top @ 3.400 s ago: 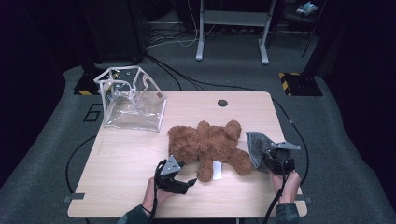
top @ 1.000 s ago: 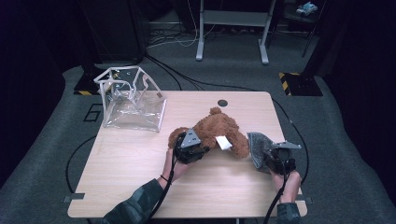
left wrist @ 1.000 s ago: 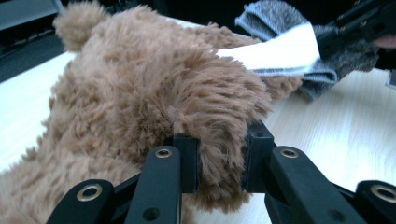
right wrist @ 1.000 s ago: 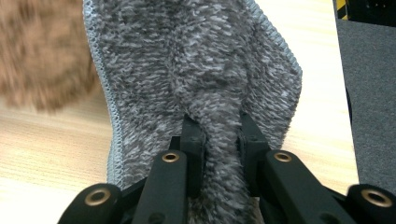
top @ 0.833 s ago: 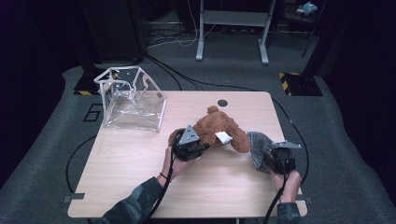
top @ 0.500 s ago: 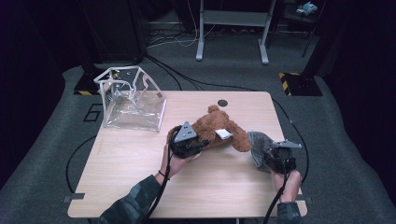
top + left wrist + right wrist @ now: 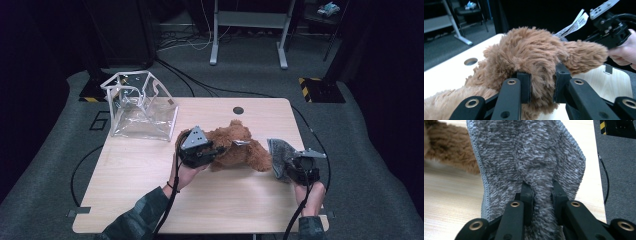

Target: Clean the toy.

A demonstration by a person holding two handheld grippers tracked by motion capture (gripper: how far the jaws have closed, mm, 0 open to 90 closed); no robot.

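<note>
A brown plush bear (image 7: 235,147) lies in the middle of the wooden table (image 7: 130,190), its left end lifted off the top. My left gripper (image 7: 209,152) is shut on the bear's fur (image 7: 534,57); its pads squeeze a tuft between them (image 7: 541,85). A white sewn-in label (image 7: 574,23) sticks up from the bear. At the table's right, my right gripper (image 7: 285,167) is shut on a fold of a grey fluffy cloth (image 7: 529,155), which stands up next to the bear's right limb (image 7: 449,145). The same cloth (image 7: 279,155) shows in the high view.
A clear plastic box (image 7: 140,107) with white edging stands at the table's back left. A round cable hole (image 7: 238,110) is in the back middle of the table. Cables trail over the floor, and a metal stand (image 7: 247,30) is behind.
My left gripper has risen and shifted a little left with the bear's end in it, so the bear lies more stretched out. The right gripper and its cloth stay put.
</note>
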